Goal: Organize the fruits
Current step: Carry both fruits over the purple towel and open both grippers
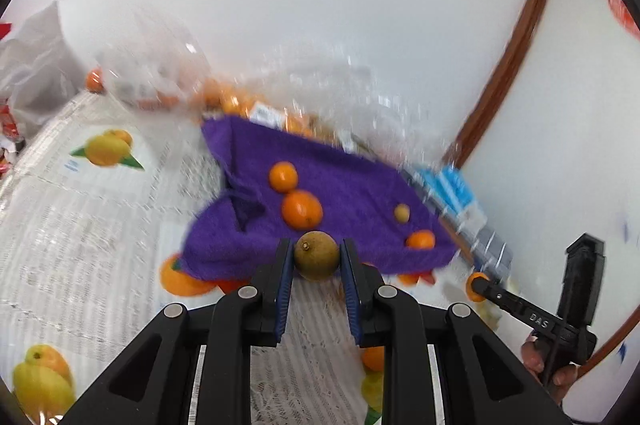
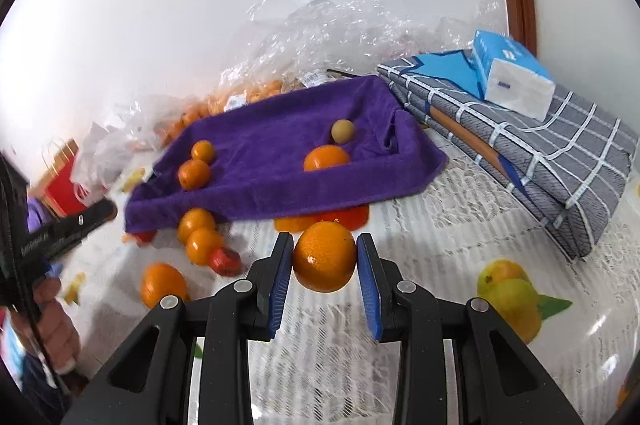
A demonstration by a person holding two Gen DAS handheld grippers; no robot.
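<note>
Both hands are loaded. The left gripper (image 1: 317, 259) is clamped tight on a small brownish-green fruit (image 1: 316, 255), pads pressing it from either side, low in the centre of the left wrist view. The right gripper (image 2: 324, 261) is closed on an orange (image 2: 324, 261), also low centre in its own view.

What matters now is the purple towel (image 1: 344, 185). From the left gripper it lies straight ahead and just above the held fruit in the frame, its near edge almost touching the fruit's outline (this view is blurred, so the real gap is hard to judge). From the right gripper the towel (image 2: 280, 145) sits further up the frame, with a strip of lace tablecloth (image 2: 420, 225) between.

So the left hand looks the nearer one. On the towel, two oranges (image 1: 301, 209) sit left of centre and a small pale fruit (image 1: 401, 213) sits towards the right with another orange; my guess is the brownish fruit belongs up and right, beside its pale match.
</note>
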